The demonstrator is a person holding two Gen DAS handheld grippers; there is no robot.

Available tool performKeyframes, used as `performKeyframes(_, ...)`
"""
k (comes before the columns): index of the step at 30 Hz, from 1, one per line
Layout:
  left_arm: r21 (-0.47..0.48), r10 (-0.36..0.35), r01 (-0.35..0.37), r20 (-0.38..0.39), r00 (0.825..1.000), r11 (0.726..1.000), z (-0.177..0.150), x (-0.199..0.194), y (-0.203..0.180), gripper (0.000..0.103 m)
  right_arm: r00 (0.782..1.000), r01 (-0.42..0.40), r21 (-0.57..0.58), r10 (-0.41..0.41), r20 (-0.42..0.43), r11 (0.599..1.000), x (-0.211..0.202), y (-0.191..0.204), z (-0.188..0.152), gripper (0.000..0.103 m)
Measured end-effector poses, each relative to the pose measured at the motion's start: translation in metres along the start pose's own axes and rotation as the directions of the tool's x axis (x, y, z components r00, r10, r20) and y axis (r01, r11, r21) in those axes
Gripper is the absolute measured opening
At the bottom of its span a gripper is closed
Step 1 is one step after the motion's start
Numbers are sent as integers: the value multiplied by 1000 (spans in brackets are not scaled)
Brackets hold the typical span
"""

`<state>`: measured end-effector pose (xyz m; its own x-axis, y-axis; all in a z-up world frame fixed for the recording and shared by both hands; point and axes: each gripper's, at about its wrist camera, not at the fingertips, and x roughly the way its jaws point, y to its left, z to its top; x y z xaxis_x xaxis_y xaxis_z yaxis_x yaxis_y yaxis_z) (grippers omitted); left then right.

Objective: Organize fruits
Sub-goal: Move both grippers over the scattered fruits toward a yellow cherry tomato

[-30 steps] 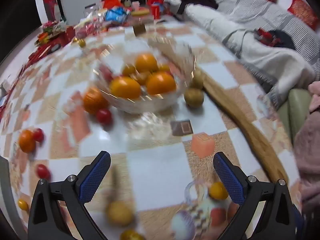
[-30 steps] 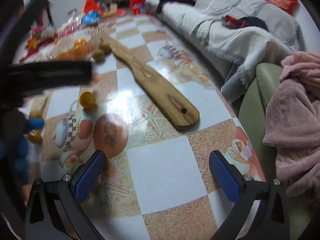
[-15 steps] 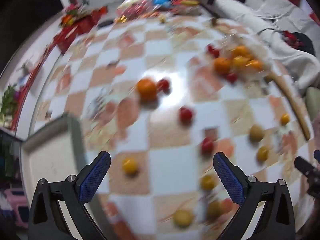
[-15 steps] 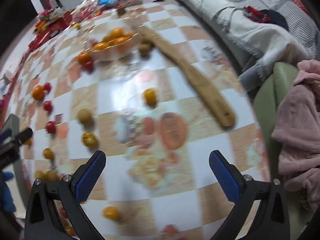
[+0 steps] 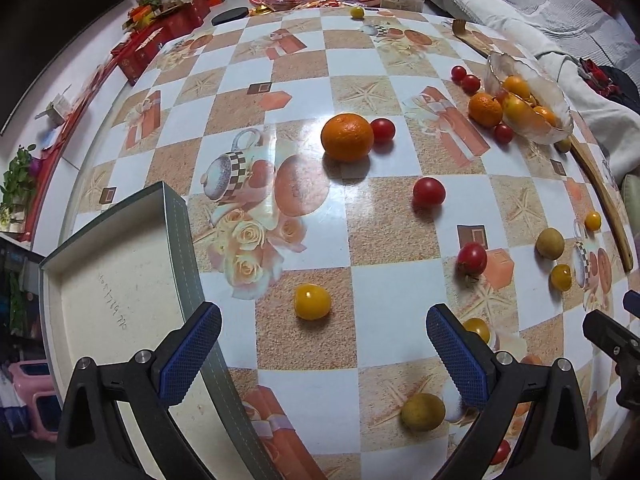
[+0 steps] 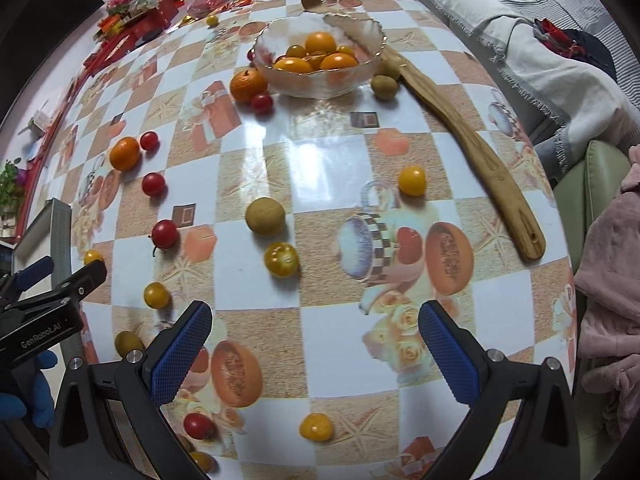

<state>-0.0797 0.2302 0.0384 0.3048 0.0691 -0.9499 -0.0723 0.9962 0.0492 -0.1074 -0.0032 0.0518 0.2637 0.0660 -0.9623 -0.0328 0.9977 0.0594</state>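
- Yellow and glossy, a small yellow tomato (image 5: 312,301) lies straight ahead of the left gripper (image 5: 323,354), between the lines of its two blue pads and a little beyond their tips; it is near-round, so no long axis matters for the approach.
- Both pairs of tongs stand wide open and hold nothing; the right gripper (image 6: 315,356) hovers over bare tablecloth, with a striped yellow tomato (image 6: 281,259) ahead and slightly left of it.
- My judgement: the left hand is the nearer one to a fruit, and a short forward drop would bracket that tomato.
- Fruits lie scattered over the table (image 5: 392,322), which wears a shiny checked oilcloth: smooth red cherry tomatoes (image 5: 429,191), a dimpled-skinned mandarin (image 5: 347,137), dull matt brownish round fruits (image 6: 265,216).
- A scalloped clear glass bowl (image 6: 372,42) near the far right edge already holds orange and yellow fruit.
- An open grey cardboard box (image 5: 120,280), empty as far as shown, sits at the near left edge, just beside the left gripper.
- A long curved wooden paddle (image 6: 472,152) lies along the right edge.
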Motion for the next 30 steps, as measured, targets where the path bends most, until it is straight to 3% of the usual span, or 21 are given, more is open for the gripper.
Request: performKeyframes(30, -21, 9, -9, -1, 1000, 1000, -1, 1, 6, 103, 1000, -5, 3, 5, -9, 1000, 1, 5, 1, 103)
